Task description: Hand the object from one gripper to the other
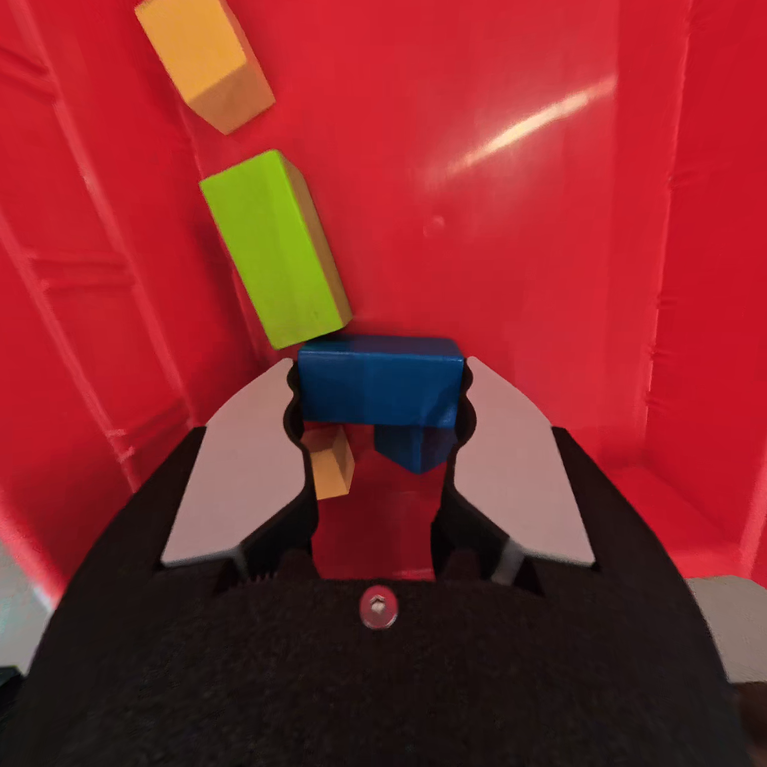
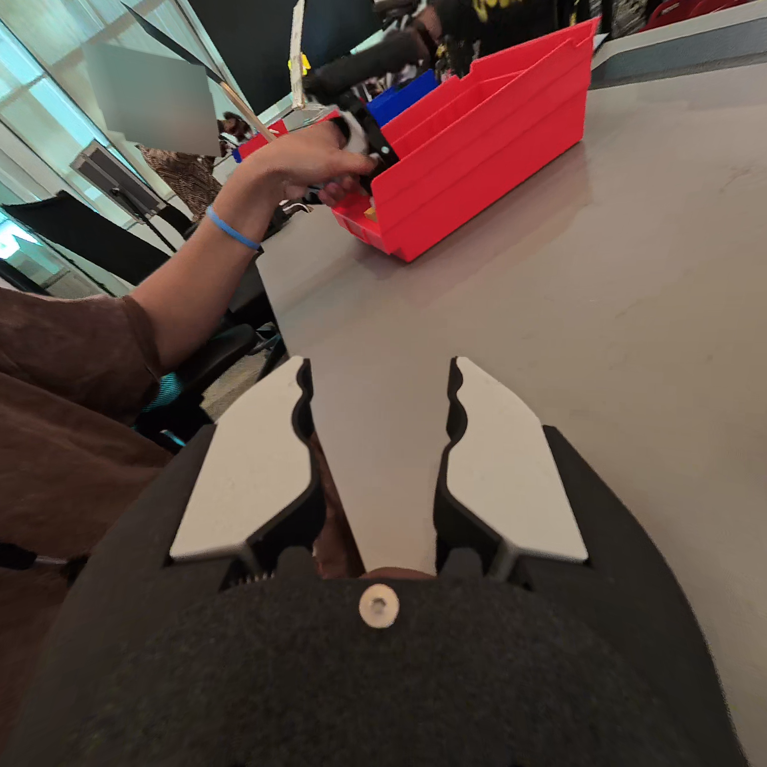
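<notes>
Reaching down into the red bin [image 1: 519, 207], the left claw [image 1: 379, 386] pinches a blue block [image 1: 373, 386] between its two fingertips, both pads pressed against the block's left and right ends. Whether the block rests on the bin floor or is lifted just clear of it cannot be told. A second blue piece [image 1: 411, 450] shows right under it, between the fingers, and beside that a small orange block [image 1: 332, 467] sits against the left finger. Just beyond the held block lies a green block [image 1: 274, 249], tilted, its near corner at or touching the blue block's far left edge. Farther off in the bin, toward the far left, lies a larger orange block [image 1: 203, 62], well apart from the green one.

From the right wrist view, the right claw [image 2: 379, 373] hangs above the grey bench [image 2: 581, 373] with its fingers spread and nothing between them. The red bin [image 2: 477, 166] stands on the bench far ahead and slightly to the left, and a person's hand [image 2: 307, 166] holds the other tool at the bin's near left end. A blue wristband [image 2: 232, 230] circles that arm, and a blue bin [image 2: 402, 97] shows behind the red one.
</notes>
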A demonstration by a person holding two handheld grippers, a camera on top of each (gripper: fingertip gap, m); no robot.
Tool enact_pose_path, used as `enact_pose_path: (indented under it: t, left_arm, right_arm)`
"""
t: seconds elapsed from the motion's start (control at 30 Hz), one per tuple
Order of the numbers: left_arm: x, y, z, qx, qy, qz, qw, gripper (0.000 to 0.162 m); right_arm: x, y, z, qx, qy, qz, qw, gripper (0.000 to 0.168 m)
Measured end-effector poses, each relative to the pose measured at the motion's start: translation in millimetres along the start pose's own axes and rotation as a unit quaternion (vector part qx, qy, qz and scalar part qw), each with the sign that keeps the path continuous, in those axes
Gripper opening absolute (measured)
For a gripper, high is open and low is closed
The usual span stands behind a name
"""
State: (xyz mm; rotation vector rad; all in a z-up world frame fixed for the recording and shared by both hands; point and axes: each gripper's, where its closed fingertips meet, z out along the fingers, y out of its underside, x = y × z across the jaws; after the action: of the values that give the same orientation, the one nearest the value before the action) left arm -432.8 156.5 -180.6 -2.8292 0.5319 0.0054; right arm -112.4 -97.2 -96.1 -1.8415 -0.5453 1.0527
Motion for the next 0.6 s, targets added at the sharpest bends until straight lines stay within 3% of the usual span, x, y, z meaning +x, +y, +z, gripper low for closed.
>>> enact_pose_path:
  t: [0.1, 0.17, 0.23, 0.3, 0.47, 0.53, 0.6]
  left_arm:
    - [9, -15, -33, 0.068, 0.051, -0.016, 0.996, 0.071]
    - [40, -32, -70, 0.144, 0.175, -0.035, 0.973, 0.071]
    - [90, -45, -117, 0.209, 0.348, -0.038, 0.913, 0.071]
    - [139, -47, -153, 0.223, 0.486, -0.041, 0.844, 0.071]
    - [254, -23, -197, 0.124, 0.715, -0.064, 0.685, 0.071]
    - [283, -11, -201, 0.090, 0.747, -0.074, 0.655, 0.071]
    - [301, -3, -200, 0.076, 0.759, -0.077, 0.642, 0.071]
  right_arm:
    - [16, -1, -3, 0.001, 0.047, -0.045, 0.998, 0.063]
    - [30, -6, -5, 0.008, 0.085, -0.085, 0.993, 0.063]
    - [41, -17, -6, 0.021, 0.110, -0.123, 0.986, 0.063]
    - [49, -35, -4, 0.041, 0.131, -0.161, 0.977, 0.063]
    - [41, -90, 20, 0.064, 0.118, -0.263, 0.955, 0.063]
    - [23, -104, 37, 0.059, 0.078, -0.287, 0.953, 0.062]
    - [5, -111, 53, 0.054, 0.045, -0.309, 0.948, 0.061]
